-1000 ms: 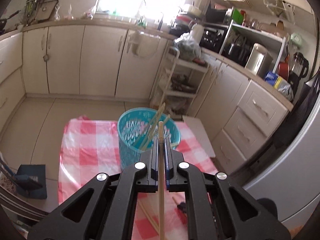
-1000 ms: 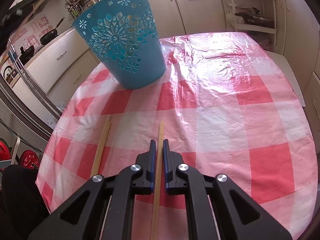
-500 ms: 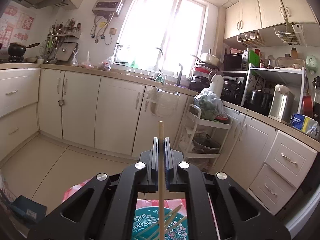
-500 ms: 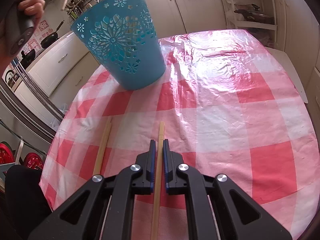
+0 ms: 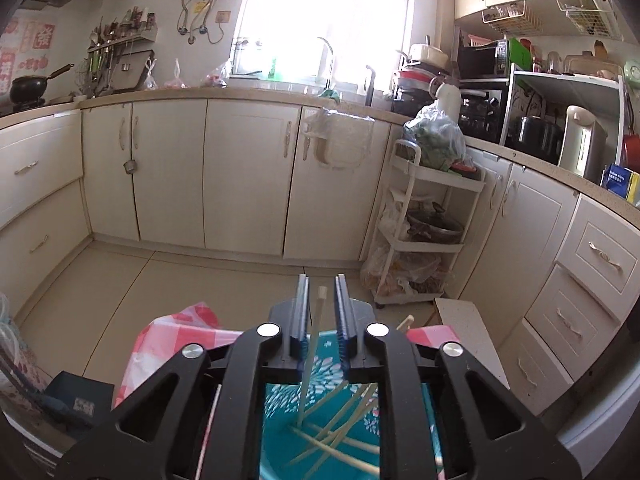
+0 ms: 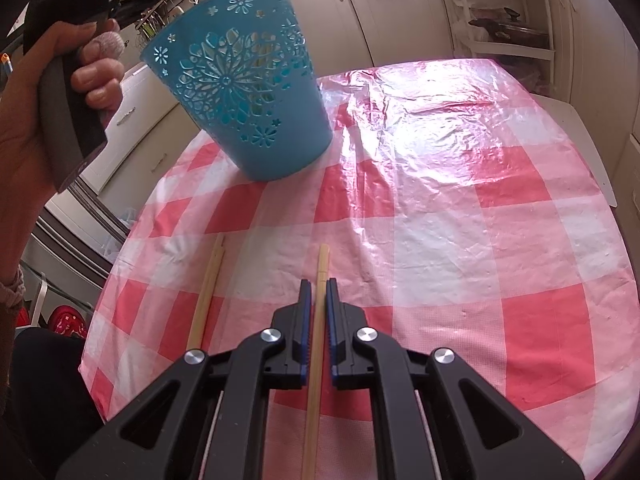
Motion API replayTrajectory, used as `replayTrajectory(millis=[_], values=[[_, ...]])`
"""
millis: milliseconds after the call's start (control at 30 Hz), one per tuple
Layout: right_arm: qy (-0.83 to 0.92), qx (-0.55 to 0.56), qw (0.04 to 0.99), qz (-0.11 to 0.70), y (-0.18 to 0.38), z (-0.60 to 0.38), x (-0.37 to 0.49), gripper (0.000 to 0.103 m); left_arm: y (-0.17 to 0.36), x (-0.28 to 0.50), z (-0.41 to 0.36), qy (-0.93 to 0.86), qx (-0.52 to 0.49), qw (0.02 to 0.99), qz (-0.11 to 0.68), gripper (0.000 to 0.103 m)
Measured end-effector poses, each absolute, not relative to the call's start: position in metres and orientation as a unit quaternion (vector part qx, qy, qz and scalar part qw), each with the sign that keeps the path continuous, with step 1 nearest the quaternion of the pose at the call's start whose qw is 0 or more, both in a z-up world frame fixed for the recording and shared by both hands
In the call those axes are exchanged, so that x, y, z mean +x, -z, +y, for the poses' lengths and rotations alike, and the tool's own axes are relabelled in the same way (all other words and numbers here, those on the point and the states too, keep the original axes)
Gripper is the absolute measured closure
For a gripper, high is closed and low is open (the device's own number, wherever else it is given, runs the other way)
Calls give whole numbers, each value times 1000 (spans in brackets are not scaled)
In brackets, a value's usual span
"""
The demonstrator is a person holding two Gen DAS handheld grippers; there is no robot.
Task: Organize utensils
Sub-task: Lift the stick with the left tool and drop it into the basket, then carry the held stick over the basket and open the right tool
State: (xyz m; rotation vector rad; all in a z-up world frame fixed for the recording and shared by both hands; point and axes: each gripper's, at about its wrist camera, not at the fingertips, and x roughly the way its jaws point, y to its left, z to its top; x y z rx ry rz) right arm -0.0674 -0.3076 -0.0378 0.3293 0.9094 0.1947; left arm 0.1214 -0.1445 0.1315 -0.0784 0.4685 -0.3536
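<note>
Although your left gripper (image 5: pixel 322 292) stands open above the blue basket (image 5: pixel 320 420), a chopstick (image 5: pixel 312 356) rises between its fingers, its lower end lost among others inside. Your right gripper (image 6: pixel 315 294) is closed on a table chopstick (image 6: pixel 318 320), its near end cut off below.

The left hand-held gripper (image 5: pixel 322 308) is held directly above the blue basket (image 6: pixel 244 96), its jaws parted with a gap on either side of a chopstick (image 5: pixel 312 354). The person's left hand (image 6: pixel 60 80) wraps its handle. Well in front of the basket, the right hand-held gripper (image 6: pixel 316 312) sits low, jaws nearly together around a second chopstick (image 6: pixel 318 320).
</note>
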Motion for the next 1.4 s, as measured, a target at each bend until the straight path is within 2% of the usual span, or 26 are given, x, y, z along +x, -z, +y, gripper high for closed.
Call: replayTrajectory(millis=[33,100,233,300,467,700,733,900,1167,1400], values=[[-96,161,880,436,38,-308,-68,93,-131,115,-138,169,-37,956,237,62],[-105,167,879,434,38,-309,-68,89,-130,99,-125,158,-35,958,239,44],[-108,153,882,433,36,-304,-71,82,-125,64,-84,143,-37,959,243,27],[-103,134,885,434,34,-299,-73,81,-118,52,-62,130,-45,959,248,24],[-88,105,886,444,32,-290,-73,81,-87,49,-5,85,-108,947,290,22],[-60,1,888,455,31,-272,-70,92,-63,63,18,48,-129,928,346,22],[-56,2,887,458,31,-273,-70,96,-62,63,17,50,-126,927,349,20],[-59,52,885,458,21,-287,-76,97,-55,64,10,61,-115,921,368,16],[-142,143,912,357,-65,-291,-81,97,-50,70,0,59,-115,914,385,15],[-193,183,932,248,-154,-282,-33,97,-47,73,1,56,-120,911,391,15]])
